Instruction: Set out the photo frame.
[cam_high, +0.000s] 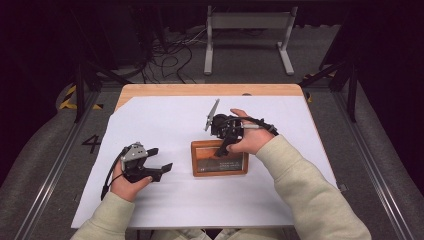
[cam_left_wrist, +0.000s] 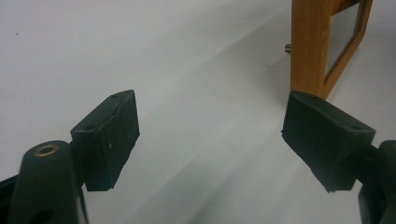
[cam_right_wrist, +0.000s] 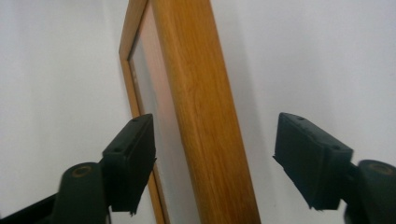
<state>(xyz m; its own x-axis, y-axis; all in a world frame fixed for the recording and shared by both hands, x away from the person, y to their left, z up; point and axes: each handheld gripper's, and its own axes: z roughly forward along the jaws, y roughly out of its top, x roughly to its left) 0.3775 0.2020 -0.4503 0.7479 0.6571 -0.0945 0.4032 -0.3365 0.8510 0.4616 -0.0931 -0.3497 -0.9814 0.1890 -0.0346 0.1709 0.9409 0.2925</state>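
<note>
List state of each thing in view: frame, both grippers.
wooden picture frame: flat on the white sheet, glass side up, unheld.
right gripper: open, jaws straddling the frame's wooden rail, pads clear of it.
left gripper: open, nothing between its jaws, beside the frame.

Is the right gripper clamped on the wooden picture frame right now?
No. In the right gripper view the wooden picture frame runs between the right gripper, but both jaws stand apart from its edge with clear gaps.
</note>
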